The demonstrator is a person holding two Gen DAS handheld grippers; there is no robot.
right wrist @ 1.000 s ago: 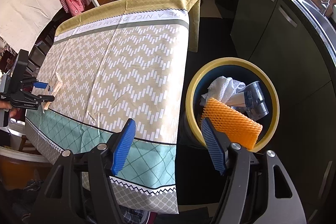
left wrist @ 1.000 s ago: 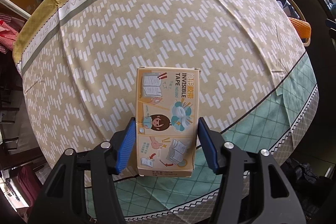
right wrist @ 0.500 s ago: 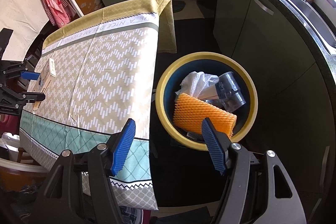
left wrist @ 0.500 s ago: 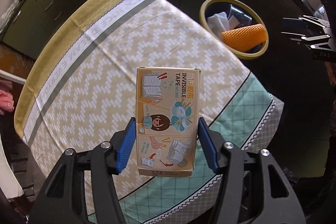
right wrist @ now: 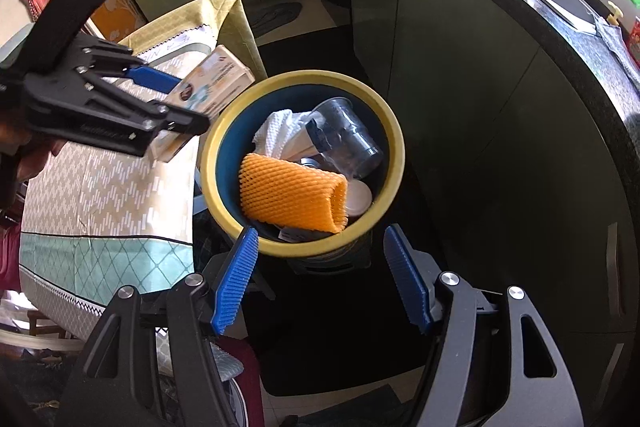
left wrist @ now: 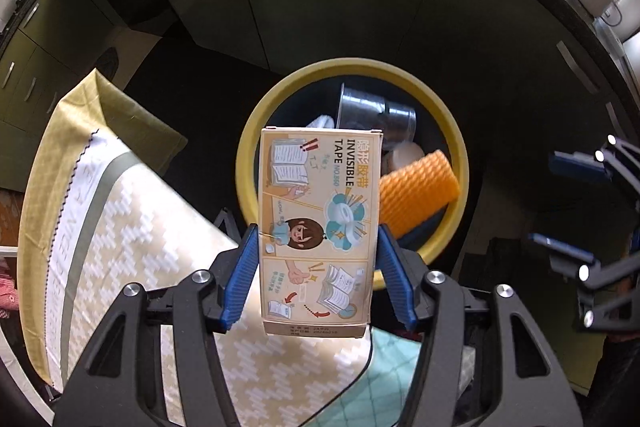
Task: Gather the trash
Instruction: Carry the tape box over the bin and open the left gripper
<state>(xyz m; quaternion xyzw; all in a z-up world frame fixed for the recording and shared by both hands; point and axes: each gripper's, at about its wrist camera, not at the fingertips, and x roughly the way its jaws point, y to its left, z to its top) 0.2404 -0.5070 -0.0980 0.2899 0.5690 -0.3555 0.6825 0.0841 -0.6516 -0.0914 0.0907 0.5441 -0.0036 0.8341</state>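
Observation:
My left gripper (left wrist: 318, 267) is shut on a beige invisible-tape box (left wrist: 320, 227) and holds it in the air beside the near rim of the yellow-rimmed bin (left wrist: 252, 155). In the right wrist view the box (right wrist: 212, 83) and the left gripper (right wrist: 160, 99) sit at the bin's left rim (right wrist: 304, 77). The bin holds an orange foam net (right wrist: 292, 193), a clear plastic cup (right wrist: 344, 139) and white paper (right wrist: 276, 127). My right gripper (right wrist: 320, 279) is open and empty, hovering in front of the bin; it shows at the right in the left wrist view (left wrist: 576, 203).
The table with a beige zigzag cloth (right wrist: 104, 187) stands left of the bin, its edge touching or close to the rim. Dark green kitchen cabinets (right wrist: 460, 47) curve behind and to the right. Dark floor (right wrist: 340, 339) lies around the bin.
My left gripper has carried the tape box off the table and over to the bin's rim. My right gripper has moved closer to the bin and stays open.

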